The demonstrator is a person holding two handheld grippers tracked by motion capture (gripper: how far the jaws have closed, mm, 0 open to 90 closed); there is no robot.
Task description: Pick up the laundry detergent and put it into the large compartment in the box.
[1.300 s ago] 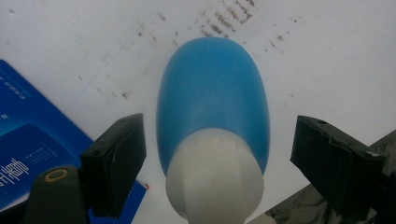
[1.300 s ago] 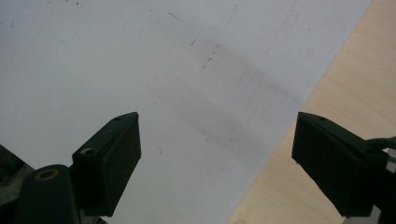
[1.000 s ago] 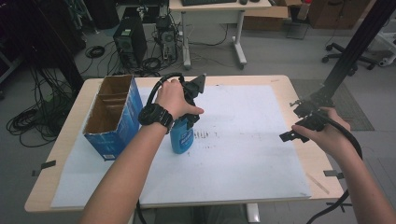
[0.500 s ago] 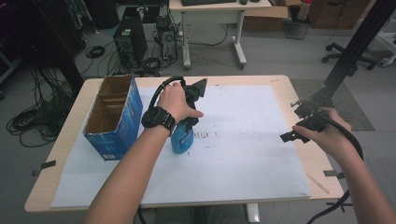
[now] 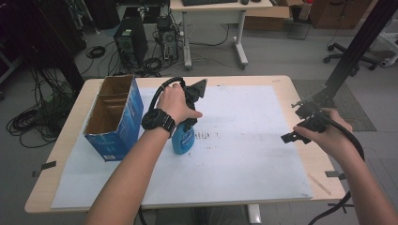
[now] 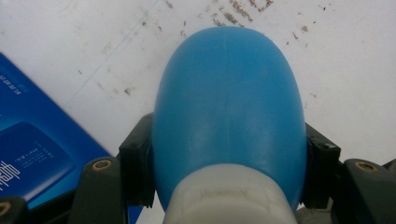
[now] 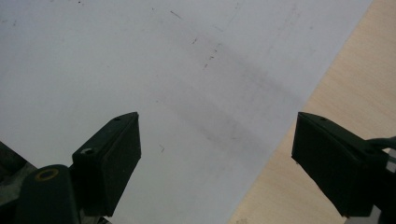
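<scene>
A blue plastic bottle (image 5: 183, 138) with a white neck stands upright on the white paper, just right of the blue box. My left gripper (image 5: 186, 125) comes down on it from above under the person's left hand. In the left gripper view the two black pads (image 6: 137, 163) press on either side of the bottle (image 6: 229, 102); the jaws have just been closing with the bottle between them. My right gripper (image 5: 293, 137) hovers at the table's right side. It is open over the paper's edge (image 7: 217, 154), with nothing between its fingers.
An open blue cardboard box (image 5: 115, 117) stands at the table's left, close beside the bottle. A large white paper sheet (image 5: 248, 150) covers most of the wooden table (image 5: 293, 89). Cables trail from both grippers. Desks, computers and wires stand on the floor behind.
</scene>
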